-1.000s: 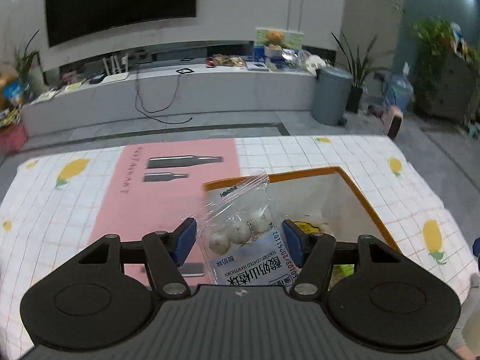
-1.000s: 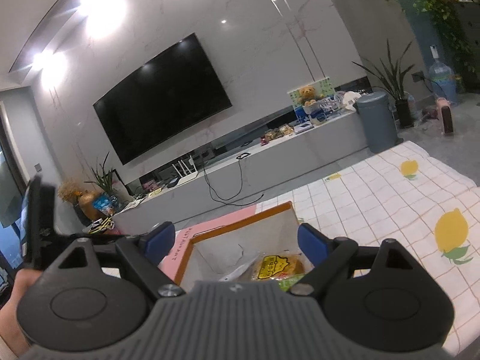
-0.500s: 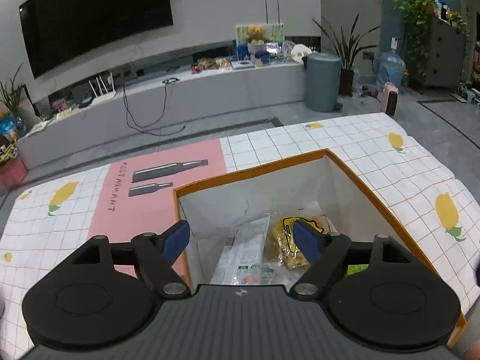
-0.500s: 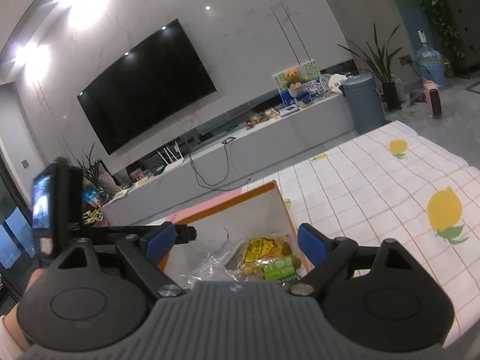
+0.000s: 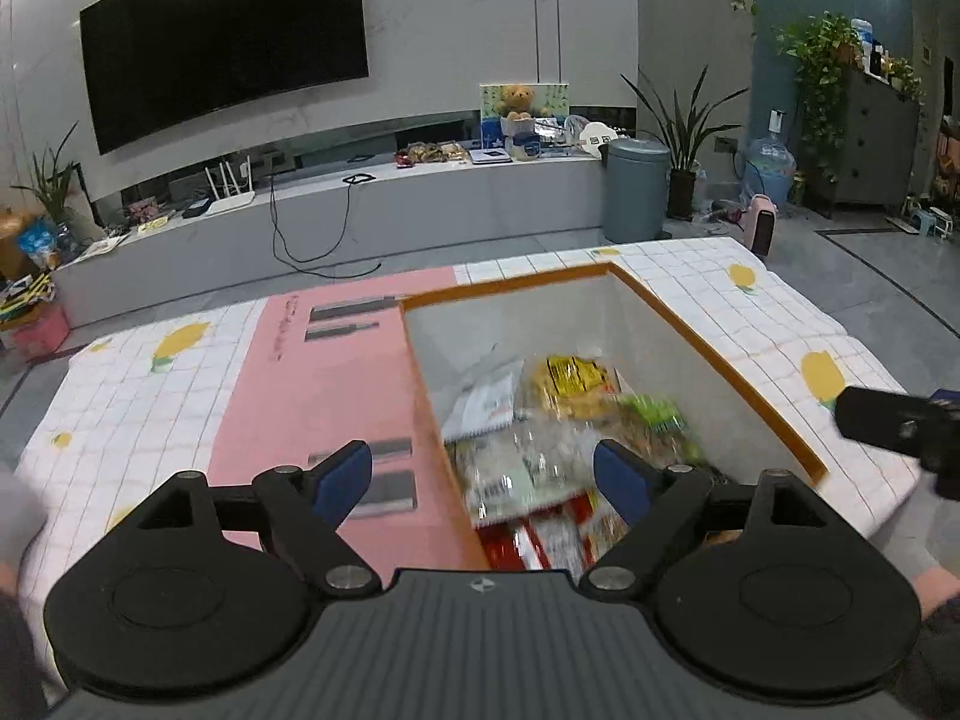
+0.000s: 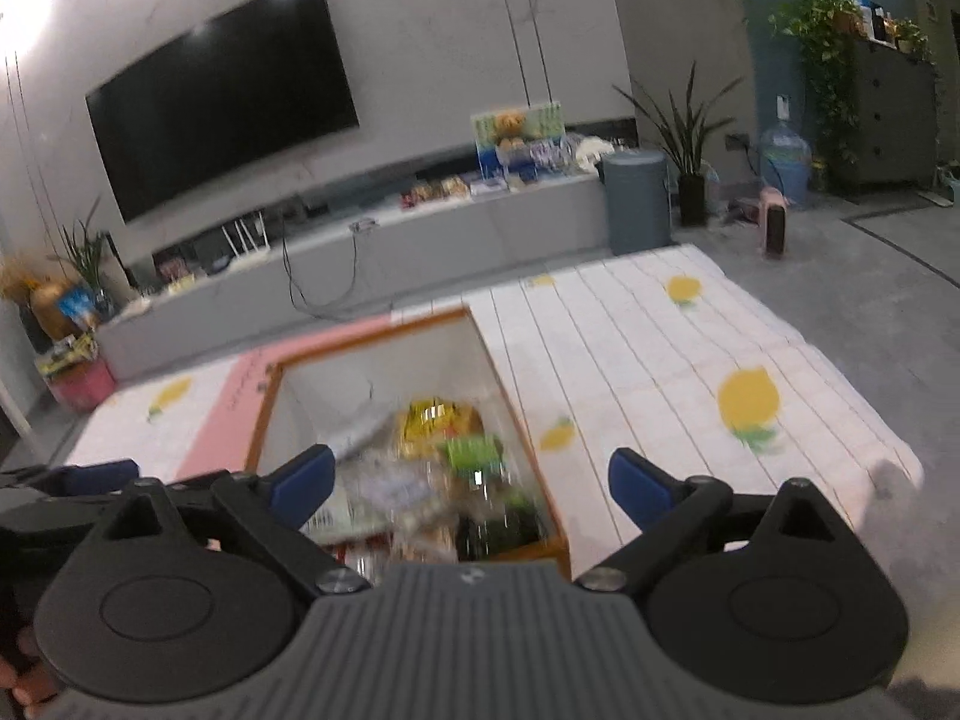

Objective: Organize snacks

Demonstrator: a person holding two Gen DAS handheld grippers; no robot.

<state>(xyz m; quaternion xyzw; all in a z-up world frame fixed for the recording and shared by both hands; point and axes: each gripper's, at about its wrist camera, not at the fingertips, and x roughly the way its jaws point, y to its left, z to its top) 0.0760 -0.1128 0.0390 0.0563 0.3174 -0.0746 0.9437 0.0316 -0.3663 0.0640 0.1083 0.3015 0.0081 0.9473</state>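
Lemon-print cloth (image 5: 690, 276) covered the desk, with a pink mat (image 5: 324, 372) beside an orange-rimmed box (image 5: 720, 354). Snack packets (image 5: 564, 414) lay heaped inside the box, a yellow one (image 6: 435, 417) toward the far wall, all somewhat blurred. Above the box's near end, the left claw (image 5: 483, 474) hung wide open and empty. Likewise the right claw (image 6: 471, 480) gaped wide, holding nothing, over the box's right edge.

Lemon-print tablecloth (image 5: 708, 288) carries pink mat (image 5: 324, 384) and orange-rimmed box (image 5: 708, 336).
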